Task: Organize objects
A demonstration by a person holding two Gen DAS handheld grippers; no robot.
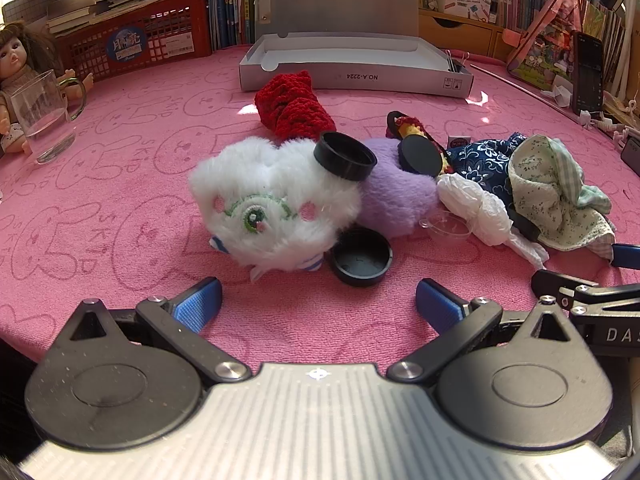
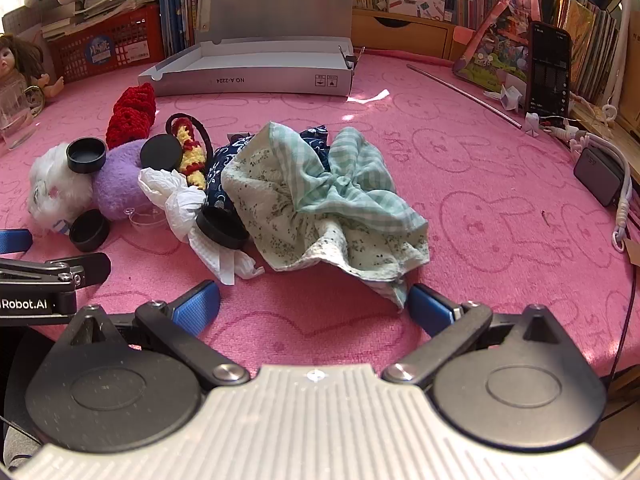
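Green patchwork cloth (image 2: 320, 200) lies just ahead of the right gripper (image 2: 314, 308), its hem touching the right finger; both grippers' fingers spread wide, empty; left gripper (image 1: 318, 306) faces the white plush (image 1: 272, 208).

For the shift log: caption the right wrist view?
Open right gripper faces green cloth in clutter on pink table cover.

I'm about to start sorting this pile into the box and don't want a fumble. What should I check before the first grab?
1. Left gripper open, holding nothing: ok.
2. Right gripper open, holding nothing: ok.
3. Grey box lid up, tray bare where visible: ok.
4. Black cap free to lift: not ok, it touches the white plush.
5. Green cloth clear of right fingers: not ok, its corner touches the right finger.
6. Items hidden under the cloth: cannot tell.
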